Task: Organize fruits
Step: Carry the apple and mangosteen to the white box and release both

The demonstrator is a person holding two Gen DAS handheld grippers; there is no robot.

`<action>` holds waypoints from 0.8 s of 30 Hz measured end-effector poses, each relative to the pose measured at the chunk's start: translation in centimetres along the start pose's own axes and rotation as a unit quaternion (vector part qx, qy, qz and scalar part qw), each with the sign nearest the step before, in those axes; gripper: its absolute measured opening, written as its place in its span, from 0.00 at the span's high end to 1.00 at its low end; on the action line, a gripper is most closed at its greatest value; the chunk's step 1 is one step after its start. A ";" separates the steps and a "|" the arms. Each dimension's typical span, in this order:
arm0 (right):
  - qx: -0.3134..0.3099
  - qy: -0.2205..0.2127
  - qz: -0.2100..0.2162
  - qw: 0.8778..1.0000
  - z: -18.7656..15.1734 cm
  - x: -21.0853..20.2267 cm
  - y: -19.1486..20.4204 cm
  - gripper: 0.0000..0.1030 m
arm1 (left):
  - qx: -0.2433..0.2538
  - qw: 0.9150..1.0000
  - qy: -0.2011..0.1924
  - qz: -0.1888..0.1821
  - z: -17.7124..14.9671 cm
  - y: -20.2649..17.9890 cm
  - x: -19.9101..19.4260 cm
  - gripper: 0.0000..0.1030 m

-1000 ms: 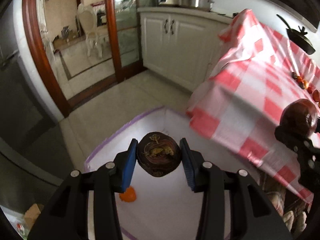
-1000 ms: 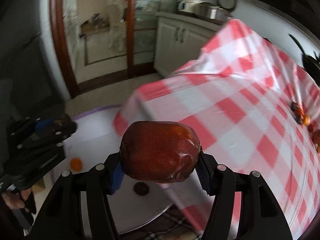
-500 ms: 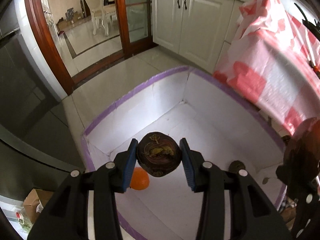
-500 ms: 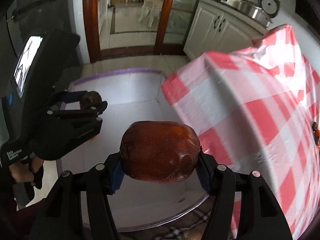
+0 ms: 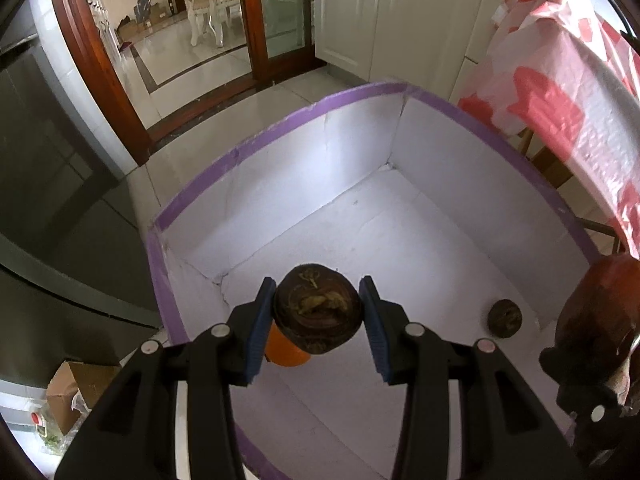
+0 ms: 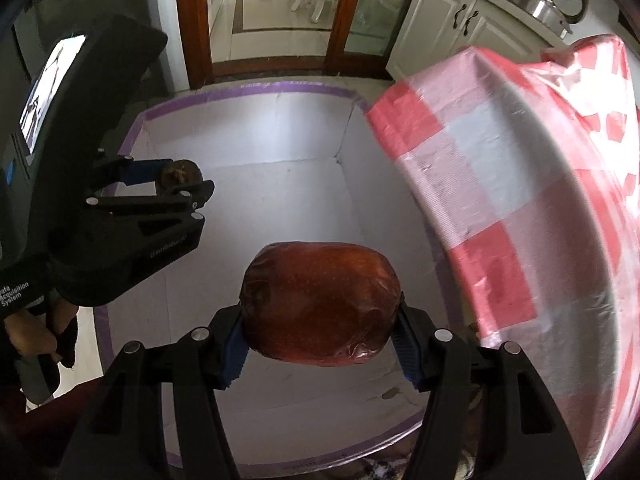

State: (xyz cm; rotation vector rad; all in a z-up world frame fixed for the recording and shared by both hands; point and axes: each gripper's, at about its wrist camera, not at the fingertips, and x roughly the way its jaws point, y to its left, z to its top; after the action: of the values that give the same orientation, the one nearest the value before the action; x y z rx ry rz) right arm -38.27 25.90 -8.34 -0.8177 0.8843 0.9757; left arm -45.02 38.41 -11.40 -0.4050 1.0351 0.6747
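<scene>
Left gripper [image 5: 318, 314] pinching round dark brown fruit [image 5: 318, 312] between blue pads, above white purple-rimmed box [image 5: 280, 128]; right gripper [image 6: 320, 340] clamped on large glossy red apple [image 6: 320, 304], likewise over box floor; 2 fruits below

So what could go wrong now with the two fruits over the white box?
1. The left gripper holds a dark passion fruit right above the orange fruit on the box floor; dropped there, it could bump or bruise it.
2. The right gripper holds a wrapped red apple; the shiny film looks slippery, so it might slip early.
3. The grippers are close together and could knock.
</scene>
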 end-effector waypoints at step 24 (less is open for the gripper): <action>-0.012 -0.014 0.023 1.000 1.2 0.6 0.1 0.40 | 0.002 0.999 -0.008 0.048 0.5 0.4 -0.4 0.24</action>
State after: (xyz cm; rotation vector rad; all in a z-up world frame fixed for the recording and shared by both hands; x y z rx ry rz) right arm -37.92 27.21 -8.44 -0.8055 0.8725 1.0367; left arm -45.08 38.85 -10.80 -0.3471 1.0460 0.7612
